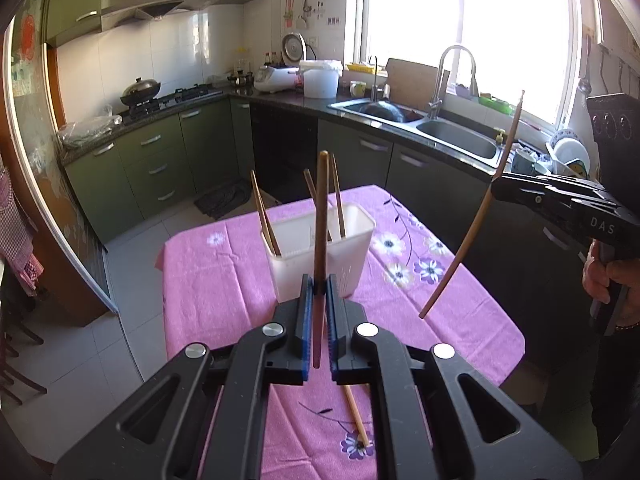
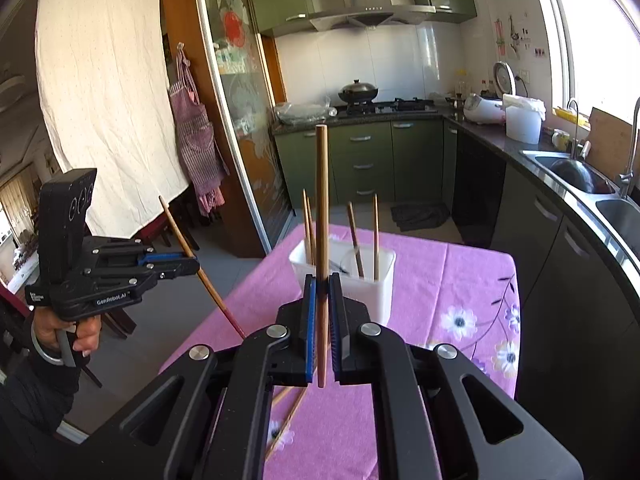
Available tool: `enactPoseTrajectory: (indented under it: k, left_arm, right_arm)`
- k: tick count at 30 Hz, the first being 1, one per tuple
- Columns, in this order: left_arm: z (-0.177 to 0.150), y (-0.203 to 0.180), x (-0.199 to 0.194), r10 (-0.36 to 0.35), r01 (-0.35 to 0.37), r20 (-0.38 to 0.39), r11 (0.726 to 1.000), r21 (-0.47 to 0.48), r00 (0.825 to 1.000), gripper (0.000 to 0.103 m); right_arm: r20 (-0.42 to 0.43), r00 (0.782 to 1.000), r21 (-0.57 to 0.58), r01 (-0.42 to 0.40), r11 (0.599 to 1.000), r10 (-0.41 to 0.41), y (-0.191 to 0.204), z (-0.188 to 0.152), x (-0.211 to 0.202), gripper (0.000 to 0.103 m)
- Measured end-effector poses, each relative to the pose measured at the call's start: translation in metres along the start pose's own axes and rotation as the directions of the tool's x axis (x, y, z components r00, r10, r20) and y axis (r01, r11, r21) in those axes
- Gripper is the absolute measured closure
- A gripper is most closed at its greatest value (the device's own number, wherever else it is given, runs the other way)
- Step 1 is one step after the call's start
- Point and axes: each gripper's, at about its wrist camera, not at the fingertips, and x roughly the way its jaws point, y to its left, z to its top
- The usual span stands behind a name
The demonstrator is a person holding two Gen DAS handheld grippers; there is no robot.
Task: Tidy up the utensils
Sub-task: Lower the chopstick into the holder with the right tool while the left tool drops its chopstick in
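A white plastic holder (image 1: 320, 256) stands on the pink flowered tablecloth (image 1: 208, 280) with several chopsticks leaning in it; it also shows in the right wrist view (image 2: 352, 280). My left gripper (image 1: 319, 285) is shut on a dark brown chopstick (image 1: 321, 216), held upright in front of the holder. My right gripper (image 2: 322, 285) is shut on a lighter chopstick (image 2: 321, 200), also upright, above the table. The right gripper appears in the left wrist view (image 1: 496, 186) and the left gripper in the right wrist view (image 2: 196, 262).
Loose chopsticks lie on the cloth near me (image 1: 356, 416) (image 2: 286, 420). Green cabinets, a stove with a wok (image 2: 358, 92) and a double sink (image 1: 456, 136) line the walls. An apron (image 2: 196, 132) hangs at the left.
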Motion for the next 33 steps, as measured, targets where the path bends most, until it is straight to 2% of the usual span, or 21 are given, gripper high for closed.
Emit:
enactPoseTrajectory:
  k: [6,10,18,23,28,33]
  left_arm:
    - [0.062,0.005,-0.003,0.027,-0.027,0.118,1.0,-0.002,0.993,0.096]
    - [0.084,0.01,0.022,0.067,-0.065,0.152,0.998,-0.02,0.986,0.096]
    - [0.076,0.027,0.106,0.092,-0.09,0.03,0.994,-0.056,0.995,0.096]
    - [0.058,0.027,0.13,0.079,-0.081,-0.041,0.996,-0.047,0.996,0.096]
    - [0.052,0.028,0.124,0.076,-0.078,-0.05,0.996,-0.048,0.996,0.095]
    - [0.044,0.023,0.098,0.081,-0.083,-0.046,0.995,-0.049,0.996,0.087]
  right_arm:
    - [0.123,0.992,0.013,0.02,1.0,-0.021,-0.018,0.069,0.008,0.096]
    - [0.128,0.989,0.011,0.07,0.997,-0.071,-0.031,0.092,0.041,0.096]
    - [-0.002,0.997,0.002,0.082,0.997,-0.082,-0.051,0.071,0.134,0.096]
    - [-0.065,0.995,0.004,0.07,0.998,-0.07,-0.059,0.053,0.166,0.096]
    - [-0.065,0.997,0.006,0.051,0.999,-0.051,-0.057,0.05,0.161,0.095]
    - [-0.012,0.999,-0.015,0.044,0.999,-0.044,-0.04,0.047,0.114,0.088]
